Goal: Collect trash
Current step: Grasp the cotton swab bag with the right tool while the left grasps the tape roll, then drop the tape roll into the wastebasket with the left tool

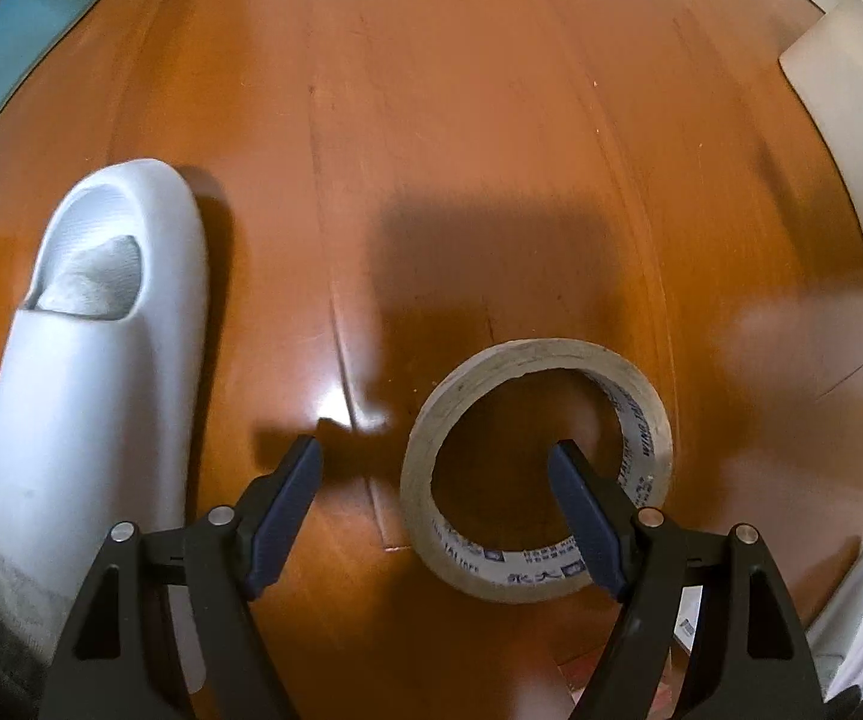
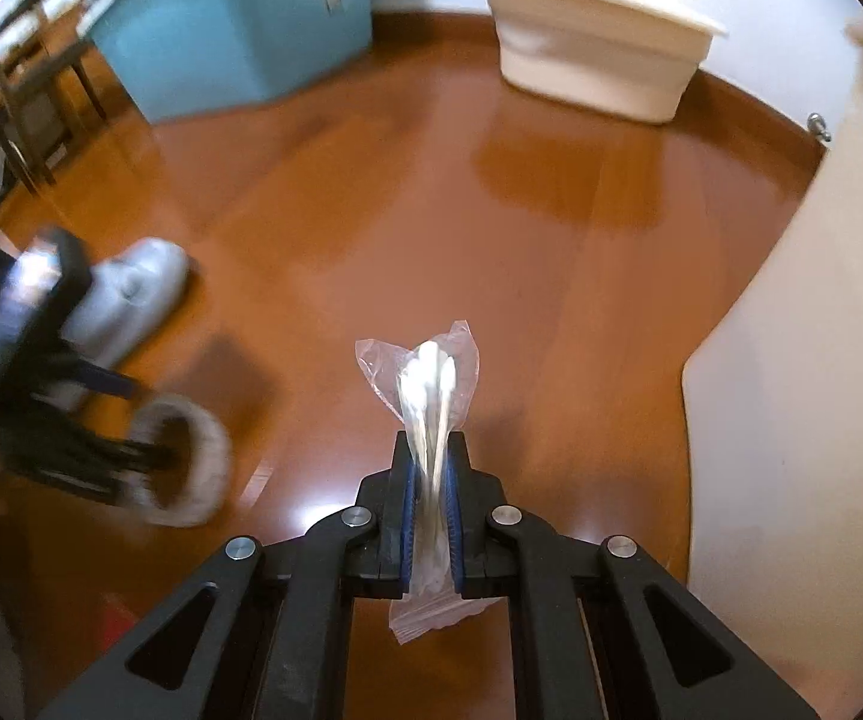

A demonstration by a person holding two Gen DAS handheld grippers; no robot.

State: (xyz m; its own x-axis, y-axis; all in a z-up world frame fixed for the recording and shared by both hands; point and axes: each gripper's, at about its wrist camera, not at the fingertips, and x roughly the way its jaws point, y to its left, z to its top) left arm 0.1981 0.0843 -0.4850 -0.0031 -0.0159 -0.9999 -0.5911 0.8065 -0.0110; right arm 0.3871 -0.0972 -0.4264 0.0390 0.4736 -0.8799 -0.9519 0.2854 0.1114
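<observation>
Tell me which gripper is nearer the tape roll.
Left. The left gripper straddles the tape roll's wall, one finger inside its hole; the right gripper is apart, clamping a plastic bag.

The right gripper (image 2: 429, 456) has its blue-padded jaws pressed together on a clear plastic bag (image 2: 425, 378) of white cotton swabs, which sticks up past the fingertips and hangs out below them. Beneath lies a glossy orange-brown wooden floor (image 2: 491, 228). At the left edge, blurred, the left gripper (image 2: 149, 450) reaches down to a roll of tape (image 2: 182, 459) on the floor, one finger inside the ring; whether it is gripping cannot be told. Just behind it is a grey slipper (image 2: 131, 294). Farther back a white tub (image 2: 599, 60) stands against the wall, a teal cabinet (image 2: 233, 30) to its left, and a cream panel (image 2: 803, 360) fills the right side
</observation>
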